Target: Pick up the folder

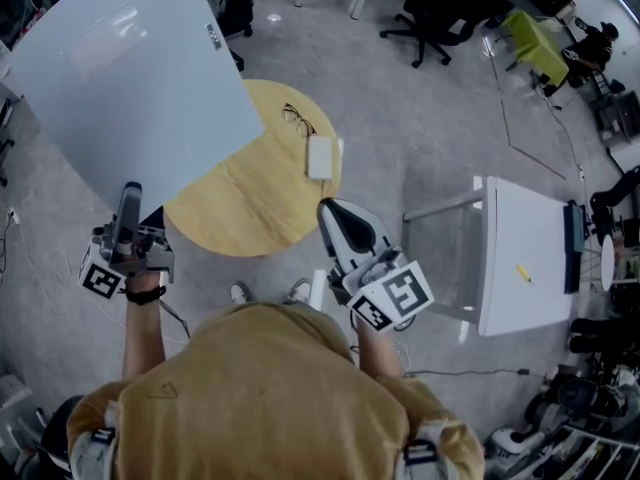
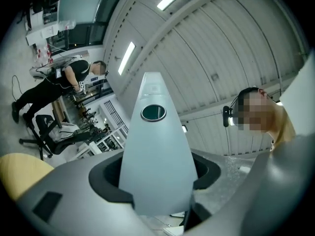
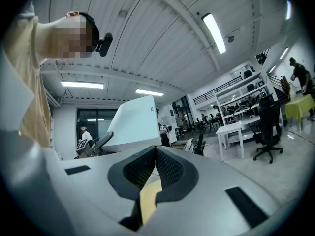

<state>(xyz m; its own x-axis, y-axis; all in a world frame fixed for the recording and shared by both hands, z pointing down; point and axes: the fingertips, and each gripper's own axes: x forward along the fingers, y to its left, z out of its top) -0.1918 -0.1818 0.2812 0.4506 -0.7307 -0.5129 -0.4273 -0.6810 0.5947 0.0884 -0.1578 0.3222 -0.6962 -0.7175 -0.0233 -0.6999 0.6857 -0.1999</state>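
The folder (image 1: pixel 130 78) is a large pale blue-grey sheet, lifted off the round wooden table (image 1: pixel 250 213) and tilted up at the left of the head view. My left gripper (image 1: pixel 129 193) is shut on its lower edge. In the left gripper view the folder (image 2: pixel 155 146) stands edge-on between the jaws of the left gripper (image 2: pixel 153 180), a round ring hole near its top. My right gripper (image 1: pixel 328 210) hovers at the table's near right edge, shut with nothing in it. The right gripper view looks past the closed right gripper (image 3: pixel 156 154) at the raised folder (image 3: pixel 135 124).
On the table's far side lie a pair of glasses (image 1: pixel 298 120) and a small white box (image 1: pixel 321 156). A white desk (image 1: pixel 525 253) with a yellow pen (image 1: pixel 523 273) stands to the right. Office chairs (image 1: pixel 430 18) stand on the grey floor beyond.
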